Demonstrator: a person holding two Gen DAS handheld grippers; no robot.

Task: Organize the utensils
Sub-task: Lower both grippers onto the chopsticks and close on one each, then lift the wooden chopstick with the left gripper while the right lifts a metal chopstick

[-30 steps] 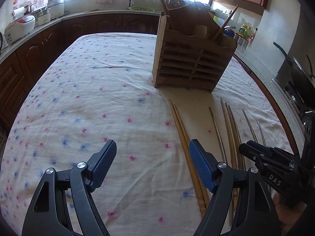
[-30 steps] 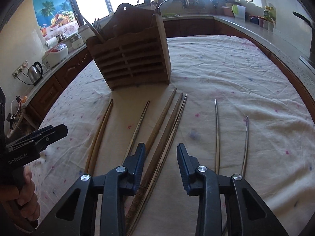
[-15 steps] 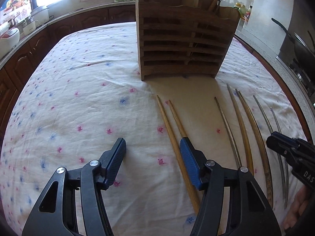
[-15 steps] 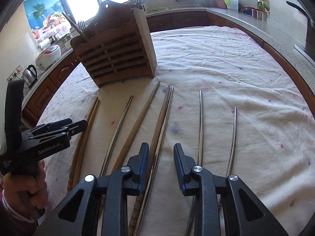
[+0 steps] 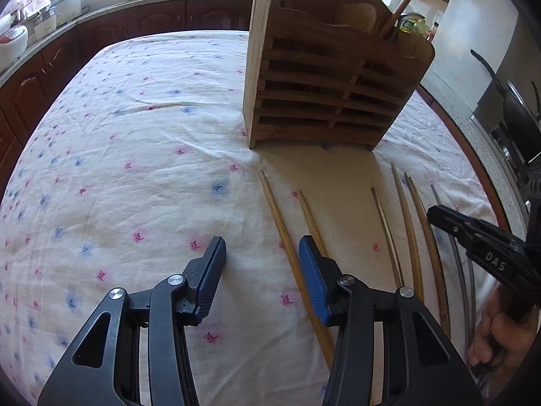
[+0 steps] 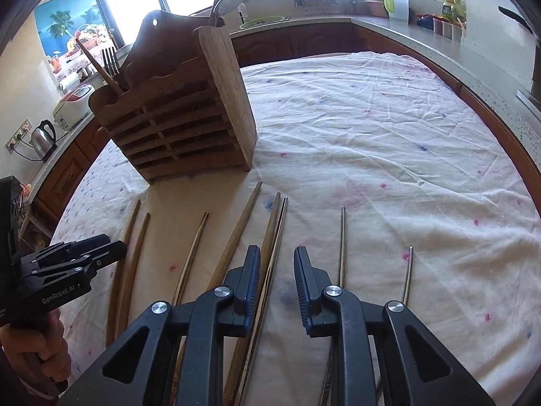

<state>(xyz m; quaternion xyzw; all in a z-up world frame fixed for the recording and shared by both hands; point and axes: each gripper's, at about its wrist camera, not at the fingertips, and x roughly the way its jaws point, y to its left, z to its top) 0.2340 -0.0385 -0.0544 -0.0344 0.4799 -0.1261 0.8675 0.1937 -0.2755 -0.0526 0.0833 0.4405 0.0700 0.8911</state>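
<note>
A slatted wooden utensil holder (image 5: 331, 88) stands upright on the flowered tablecloth; it also shows in the right wrist view (image 6: 179, 125) with a fork and a wooden stick in it. Several chopsticks lie in a row in front of it. My left gripper (image 5: 260, 277) is open and empty, low over a pair of light wooden chopsticks (image 5: 287, 247). My right gripper (image 6: 277, 284) is open and empty, over a dark wooden chopstick (image 6: 270, 243). Two metal chopsticks (image 6: 342, 247) lie to its right.
Kitchen counters (image 6: 422, 37) ring the table, with a kettle (image 6: 42, 138) and a rice cooker (image 6: 72, 105) at the left. A dark pan (image 5: 507, 101) sits off the table's right edge. The tablecloth (image 5: 118, 155) stretches left of the holder.
My left gripper has moved forward and right, nearer the holder, and narrowed its jaws over the light chopsticks. My right gripper has moved slightly forward, jaws a little wider than half a second ago.
</note>
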